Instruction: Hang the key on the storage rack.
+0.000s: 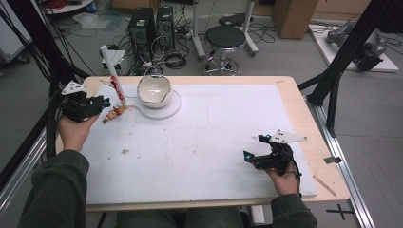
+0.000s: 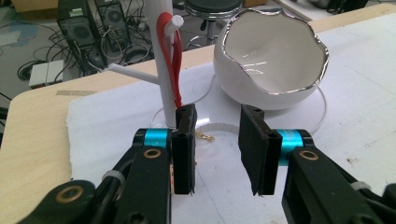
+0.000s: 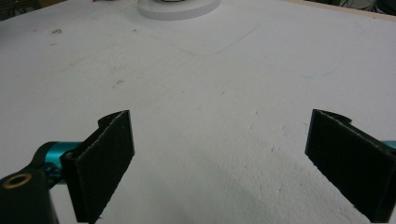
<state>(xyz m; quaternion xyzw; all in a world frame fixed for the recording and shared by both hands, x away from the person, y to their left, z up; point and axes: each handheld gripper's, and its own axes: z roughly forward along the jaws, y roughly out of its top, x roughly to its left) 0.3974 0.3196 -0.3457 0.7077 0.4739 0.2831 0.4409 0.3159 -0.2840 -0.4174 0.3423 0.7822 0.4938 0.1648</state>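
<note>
High view: a wooden table [image 1: 313, 124] carries a white foam sheet [image 1: 204, 147]. Near its far left stands a white eggshell-shaped bowl [image 1: 154, 88] with a silver rim, resting on a round clear base [image 1: 167, 107]. Just left of it a white stand [image 1: 113, 71] rises, tilted, with a red cord [image 1: 115, 85] hanging from it. A small orange-gold trinket [image 1: 114, 113] lies on the sheet at the stand's foot. The left gripper [image 1: 103, 101] is held at the left edge, pointing at the stand; the right gripper [image 1: 254, 148] sits well apart at the near right — jaws spread.

Left gripper view: the left gripper [image 2: 217, 149] has its jaws moderately apart, gripping nothing. The bowl [image 2: 271, 60] is tilted toward the camera and its interior is empty — glossy white only. The red cord [image 2: 173, 51] loops over a peg of the stand [image 2: 161, 70]. A bit of gold chain [image 2: 204, 136] shows between the jaws.

Right gripper view: the right gripper [image 3: 219, 163] is wide open over bare foam [image 3: 210, 84]; the base's edge [image 3: 180, 8] lies far ahead.
</note>
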